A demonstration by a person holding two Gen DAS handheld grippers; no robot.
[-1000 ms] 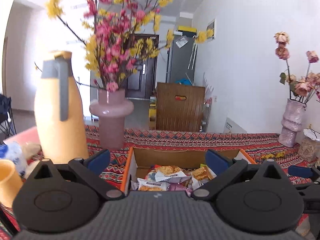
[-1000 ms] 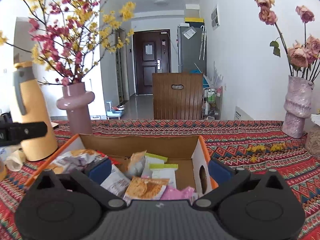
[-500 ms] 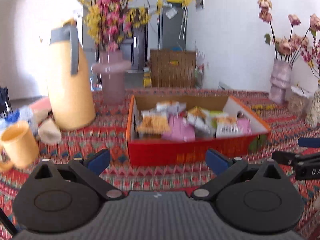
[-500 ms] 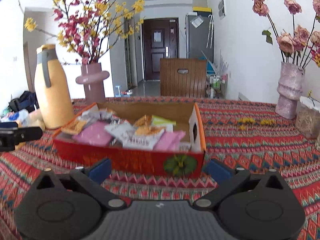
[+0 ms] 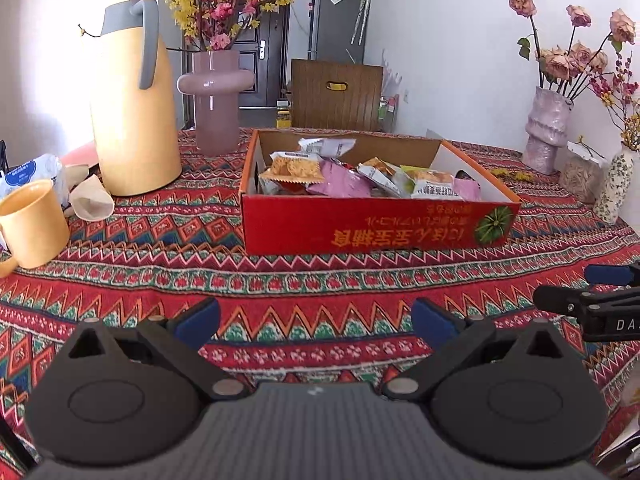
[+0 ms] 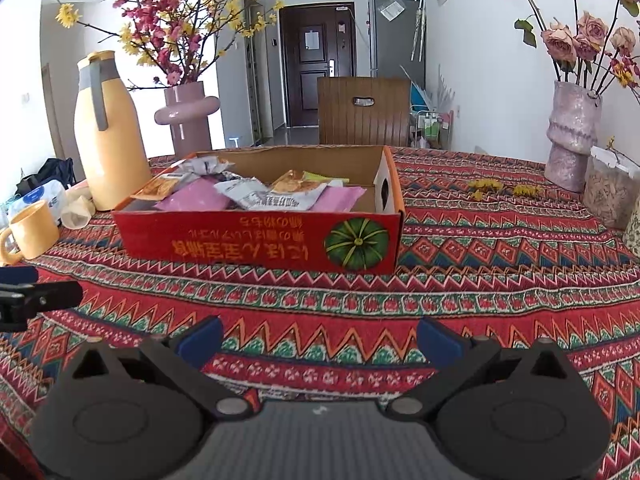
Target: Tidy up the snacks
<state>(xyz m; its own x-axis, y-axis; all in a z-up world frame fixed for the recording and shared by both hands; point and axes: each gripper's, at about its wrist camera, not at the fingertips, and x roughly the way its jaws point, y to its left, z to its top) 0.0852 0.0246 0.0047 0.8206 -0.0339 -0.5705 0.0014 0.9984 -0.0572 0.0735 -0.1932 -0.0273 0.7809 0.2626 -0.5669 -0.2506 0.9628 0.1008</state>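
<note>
Both the left gripper [image 5: 316, 316] and right gripper [image 6: 318, 336] hover with jaws wide apart and empty over the patterned worktop [image 5: 320, 276], near the red snack box [image 5: 376, 228] heaped with snack packets [image 5: 348, 178], apparently between picks; any next move calls for reaching a packet.

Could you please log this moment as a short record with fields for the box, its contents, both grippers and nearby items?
box: red cardboard box, open top, on the patterned tablecloth
contents: snack packets piled loosely inside
left gripper: open, empty, short of the box
right gripper: open, empty, short of the box
left of box: yellow jug, yellow mug
</note>
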